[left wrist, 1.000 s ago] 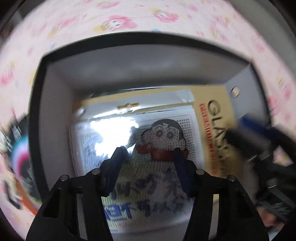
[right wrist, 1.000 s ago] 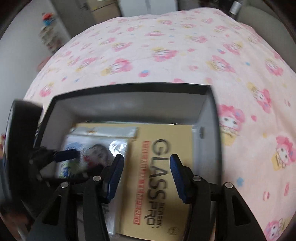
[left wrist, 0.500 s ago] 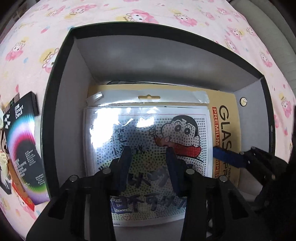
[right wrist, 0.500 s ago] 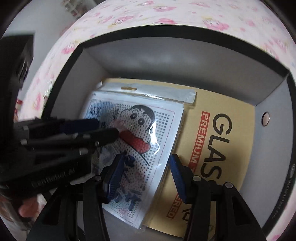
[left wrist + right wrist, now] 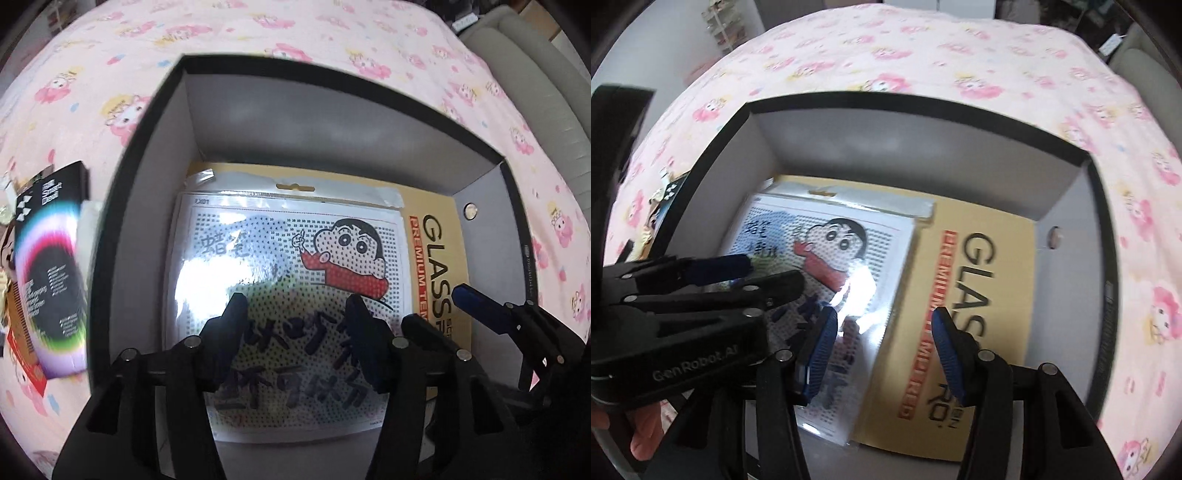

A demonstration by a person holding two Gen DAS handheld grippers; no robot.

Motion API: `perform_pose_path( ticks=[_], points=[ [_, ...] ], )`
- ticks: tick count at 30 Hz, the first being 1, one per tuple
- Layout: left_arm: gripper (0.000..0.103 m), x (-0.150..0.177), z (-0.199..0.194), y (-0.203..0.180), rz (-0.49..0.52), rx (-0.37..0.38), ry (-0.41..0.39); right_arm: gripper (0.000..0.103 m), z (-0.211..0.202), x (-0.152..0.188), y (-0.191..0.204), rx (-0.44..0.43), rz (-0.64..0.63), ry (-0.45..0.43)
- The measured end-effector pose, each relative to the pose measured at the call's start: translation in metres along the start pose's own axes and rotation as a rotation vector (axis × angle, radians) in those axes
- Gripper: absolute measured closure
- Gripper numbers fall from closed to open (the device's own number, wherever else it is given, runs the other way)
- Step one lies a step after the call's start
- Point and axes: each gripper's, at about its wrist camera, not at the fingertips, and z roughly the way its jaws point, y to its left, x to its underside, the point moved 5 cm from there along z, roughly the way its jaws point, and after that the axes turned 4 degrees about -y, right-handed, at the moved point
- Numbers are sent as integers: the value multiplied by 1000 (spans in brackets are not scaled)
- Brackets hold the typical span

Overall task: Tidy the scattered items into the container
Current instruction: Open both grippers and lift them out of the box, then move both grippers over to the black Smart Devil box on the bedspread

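Observation:
A black box with grey inner walls [image 5: 229, 122] [image 5: 923, 147] sits on the pink bedspread. Inside lie a yellow "GLASS" screen-protector pack [image 5: 436, 258] [image 5: 982, 273] and, on top of it, a clear bag with a cartoon-boy sheet [image 5: 295, 258] [image 5: 820, 251]. My left gripper [image 5: 295, 314] is open and empty above the cartoon bag; it also shows in the right wrist view [image 5: 764, 269]. My right gripper [image 5: 882, 321] is open and empty over the box; it shows at the right of the left wrist view [image 5: 469, 295].
A black pack with a rainbow swirl [image 5: 48, 273] lies on the bedspread left of the box, over a red-edged item [image 5: 26, 369]. Pink cartoon-print bedspread [image 5: 332, 37] surrounds the box. A grey cushion [image 5: 546, 92] is at the far right.
Both grippers have pulled back and up from the box. The left jaws have opened wider. The cartoon bag stays lying on the yellow pack.

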Motion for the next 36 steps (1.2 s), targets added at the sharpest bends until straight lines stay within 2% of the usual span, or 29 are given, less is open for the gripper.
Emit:
perform_pose_path(
  ticks=[5, 7, 10, 13, 17, 20, 23, 28, 33, 36],
  points=[
    [47, 9, -30, -12, 11, 53, -92, 53, -17, 8, -14, 3, 70, -41],
    [46, 10, -68, 6, 25, 75, -130, 53, -26, 11, -16, 11, 84, -69],
    [46, 4, -89, 6, 56, 87, -180, 53, -48, 20, -18, 17, 147, -143],
    [46, 17, -113, 4, 93, 115, -223, 53, -67, 19, -5, 23, 183, -212],
    [46, 32, -125, 6, 112, 151, -245, 53, -84, 29, 8, 41, 188, -279],
    [46, 43, -133, 5, 137, 162, -242, 53, -92, 42, 20, 48, 198, -288],
    [46, 51, -144, 7, 175, 116, -261, 54, -98, 55, 35, 35, 218, -292],
    [46, 57, -155, 23, 138, 149, -272, 54, -105, 59, 55, 23, 181, -306],
    [46, 65, -163, 43, 124, 121, -280, 54, -106, 61, 76, -2, 160, -296],
    [46, 70, -167, 58, 116, 89, -278, 54, -108, 62, 94, 14, 125, -308]
  ],
)
